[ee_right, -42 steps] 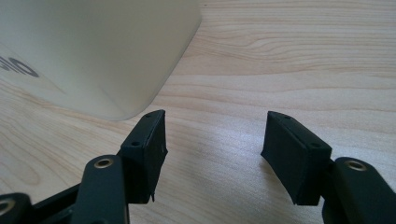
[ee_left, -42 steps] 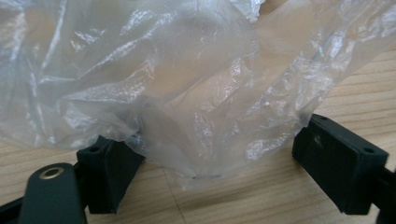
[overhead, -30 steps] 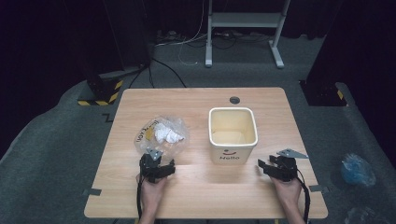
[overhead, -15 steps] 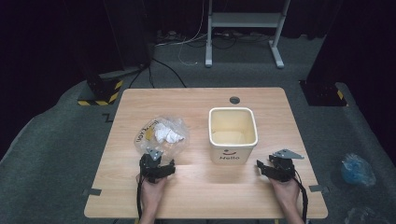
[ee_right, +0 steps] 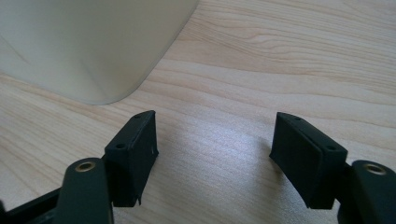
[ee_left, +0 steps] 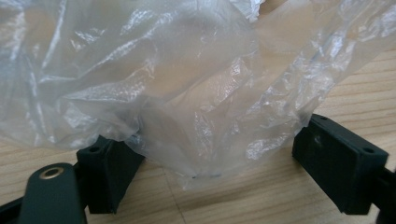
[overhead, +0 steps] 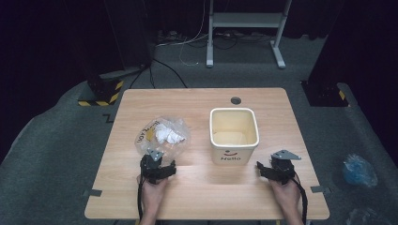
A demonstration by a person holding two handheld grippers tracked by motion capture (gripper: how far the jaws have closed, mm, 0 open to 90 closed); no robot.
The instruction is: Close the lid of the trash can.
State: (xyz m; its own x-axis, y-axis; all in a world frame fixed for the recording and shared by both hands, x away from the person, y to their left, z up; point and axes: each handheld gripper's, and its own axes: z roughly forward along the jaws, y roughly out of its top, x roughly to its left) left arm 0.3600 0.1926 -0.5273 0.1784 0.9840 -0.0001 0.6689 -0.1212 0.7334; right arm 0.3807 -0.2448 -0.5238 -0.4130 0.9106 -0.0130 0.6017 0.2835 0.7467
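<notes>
A clear plastic bag (overhead: 162,135) with crumpled white paper inside lies on the left half of the wooden table (overhead: 197,197). My left gripper (overhead: 158,162) sits at the bag's near edge. In the left gripper view its jaws stand wide apart, and the bag's (ee_left: 187,93) loose film hangs down between the pads (ee_left: 109,170) without being pressed. A cream bin (overhead: 233,133) marked "Hello" stands right of centre. My right gripper (overhead: 266,167) rests on the table by its near right corner. Its jaws have just been opening, with bare wood between them (ee_right: 212,158) and the bin's (ee_right: 88,46) wall ahead to the left.
A round cable hole (overhead: 235,100) sits near the table's far edge. On the dark floor, a white metal stand (overhead: 244,28) is beyond the table, a yellow-black striped block (overhead: 101,96) at far left, and a bluish crumpled bag (overhead: 359,169) at the right.
The right gripper has shifted slightly toward the bin and its jaws stand wider apart. The left gripper and the bag have not moved.
</notes>
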